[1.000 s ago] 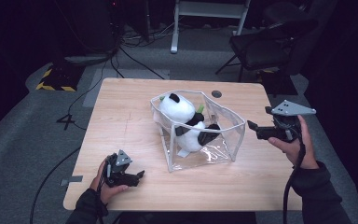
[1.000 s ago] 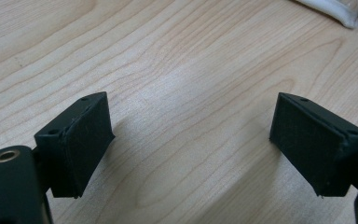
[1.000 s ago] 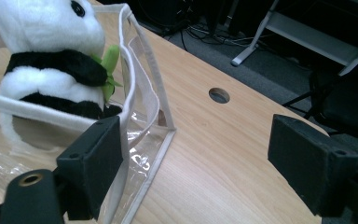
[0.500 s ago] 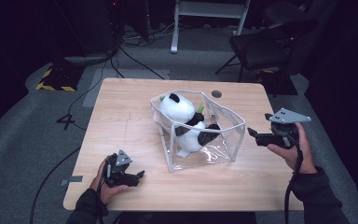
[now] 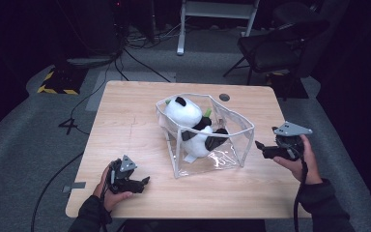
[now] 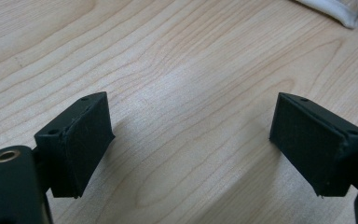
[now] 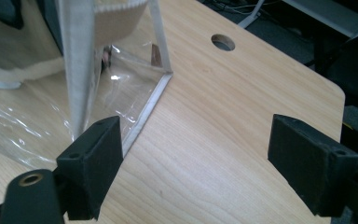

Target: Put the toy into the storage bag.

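A clear plastic bag (image 5: 232, 145) with white trim stands open in the middle of the wooden table (image 5: 125, 125). A black and white panda plush (image 5: 191, 123) lies inside it, head toward the far left. My left gripper (image 5: 144, 182) rests at the table's near left, open, its jaws wide apart with bare wood between them (image 6: 191, 135). My right gripper (image 5: 261, 148) hovers low just right of the bag, open, pointing at the bag's right side. In the right gripper view (image 7: 196, 163) the bag's white-edged corner (image 7: 156, 91) lies just beyond the left jaw.
A round cable hole (image 5: 224, 97) sits in the table's far side, also seen in the right gripper view as the hole (image 7: 223, 42). A dark chair (image 5: 280, 43) and a white frame (image 5: 217, 14) stand on the floor behind. Cables and a yellow-black striped strip (image 5: 55, 89) lie at left.
My right gripper has come down beside the bag's right side. The left gripper, the bag and the panda have stayed put.
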